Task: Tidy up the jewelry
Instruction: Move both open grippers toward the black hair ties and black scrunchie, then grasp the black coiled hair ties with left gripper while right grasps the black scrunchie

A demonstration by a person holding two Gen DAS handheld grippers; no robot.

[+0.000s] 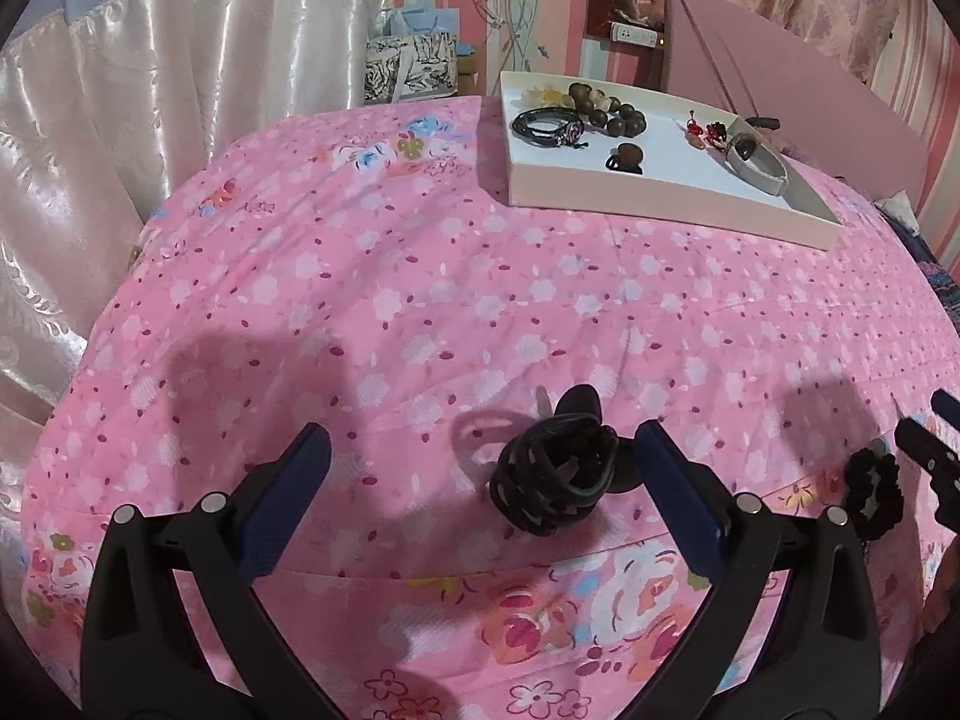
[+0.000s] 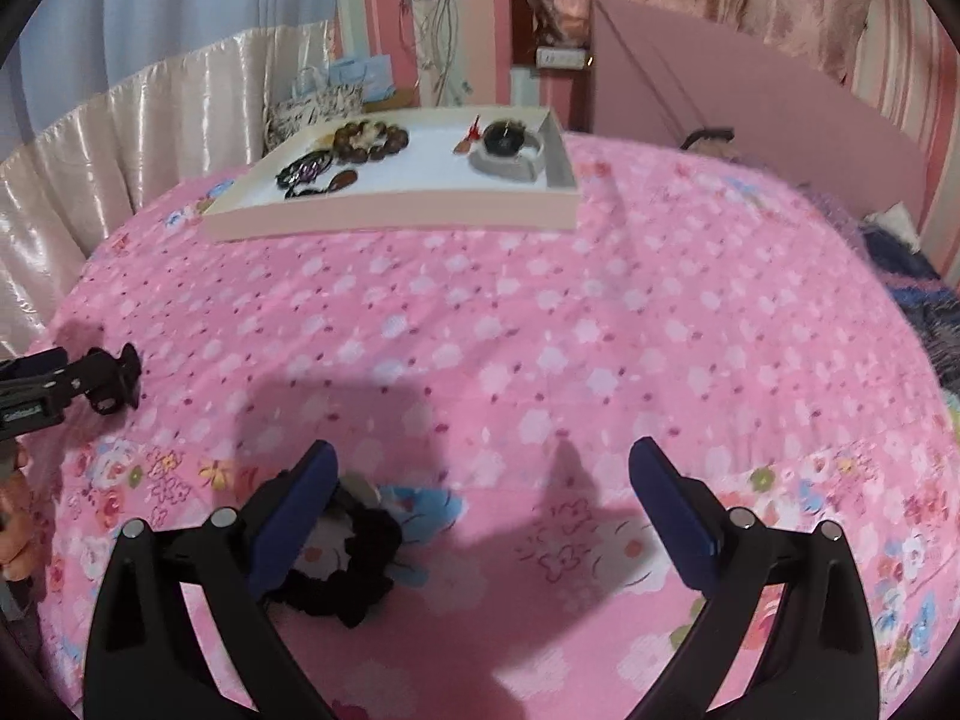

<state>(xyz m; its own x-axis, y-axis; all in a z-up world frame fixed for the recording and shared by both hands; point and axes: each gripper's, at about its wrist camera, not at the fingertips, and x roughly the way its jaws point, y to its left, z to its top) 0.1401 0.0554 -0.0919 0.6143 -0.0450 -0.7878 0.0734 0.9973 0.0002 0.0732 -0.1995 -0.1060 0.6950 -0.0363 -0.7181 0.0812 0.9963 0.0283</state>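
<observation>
A black woven hair piece with a dark oval ornament (image 1: 555,471) lies on the pink floral bedspread (image 1: 420,300) between the fingers of my open left gripper (image 1: 480,468), nearer the right finger. A black scrunchie (image 2: 354,564) lies by the left finger of my open right gripper (image 2: 480,480); it also shows in the left wrist view (image 1: 873,495). A shallow white tray (image 1: 660,192) at the far side holds a brown bead bracelet (image 1: 606,108), a black cord bracelet (image 1: 549,126), a brown hair tie (image 1: 627,156), red earrings (image 1: 705,132) and a grey band (image 1: 756,162).
A pink headboard (image 1: 810,90) stands behind the tray. Shiny cream curtains (image 1: 120,150) hang left of the bed. A patterned gift bag (image 1: 414,66) sits beyond the bed's far edge. Dark bedding (image 2: 924,294) lies at the right edge.
</observation>
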